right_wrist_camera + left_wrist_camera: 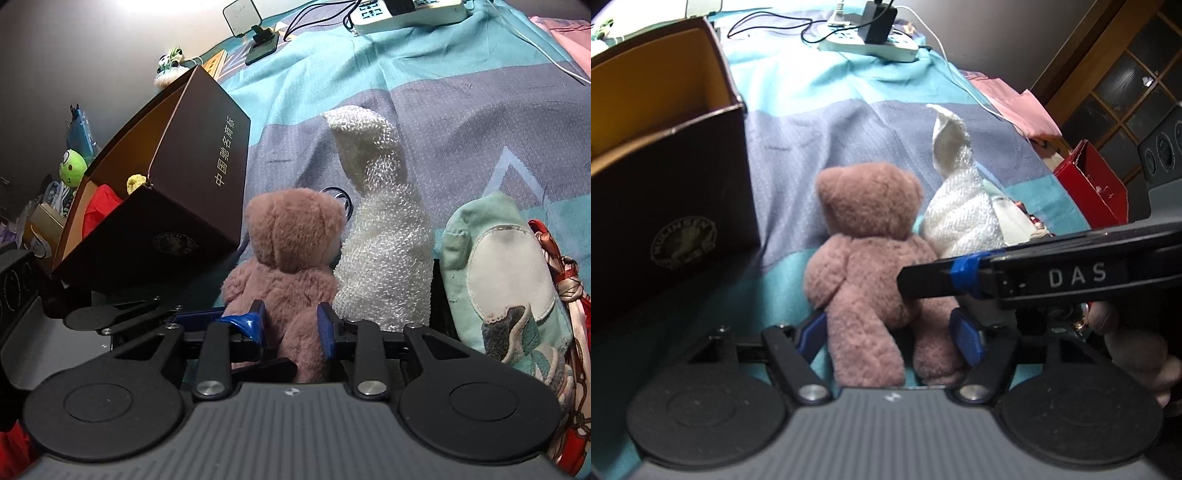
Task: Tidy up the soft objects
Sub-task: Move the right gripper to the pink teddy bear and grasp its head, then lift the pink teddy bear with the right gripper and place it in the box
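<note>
Striped bedding (849,122) in teal and grey-blue covers the whole work surface, with a pale wall behind it.

One brown teddy bear (871,254) sits on that bedding with its back to both cameras, near the middle, between the dark box and the white toy. Two grippers work on it. The right gripper (291,325) has its blue pads pinching the bear's lower body from both sides, the fur bulging out above them. The left gripper (890,334) stands with its jaws spread either side of the bear's legs; whether its pads actually touch the fur I cannot tell. A black finger marked "DAS" crosses the left wrist view from the right, reaching the bear's side.

One white knitted plush (380,229) with a tall folded ear leans just beside the bear on its right, touching it. One mint-green printed pouch (506,273) lies further right, and a red patterned item (569,295) lies against its outer edge.

One dark brown box (173,206) with an orange lining stands open to the bear's left; inside it show something red (99,210) and something yellow and fuzzy (136,182). One green frog toy (72,170) sits beyond the box.

One white power strip (868,42) with cables lies at the far edge. One red box (1089,184) sits off the bedding's right side.
</note>
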